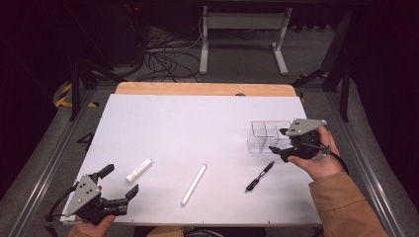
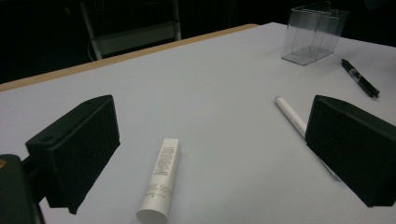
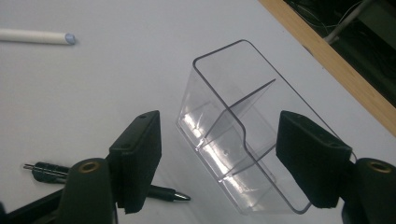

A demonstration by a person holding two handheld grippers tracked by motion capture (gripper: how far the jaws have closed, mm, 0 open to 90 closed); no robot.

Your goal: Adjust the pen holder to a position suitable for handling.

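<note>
A clear plastic two-compartment box stands on the white table top at the right. My right gripper is at its near end, held by a hand in a tan sleeve. In the right gripper view the box lies between the open jaws of the right gripper; the left pad stands clear of its wall. A black pen lies just in front of the box. My left gripper rests open at the front left corner, with a small white tube on the table ahead of its jaws.
A long white stick-like pen lies in the front middle of the white top. A wooden edge runs along the far side. Behind it are cables and a white desk frame on the floor.
</note>
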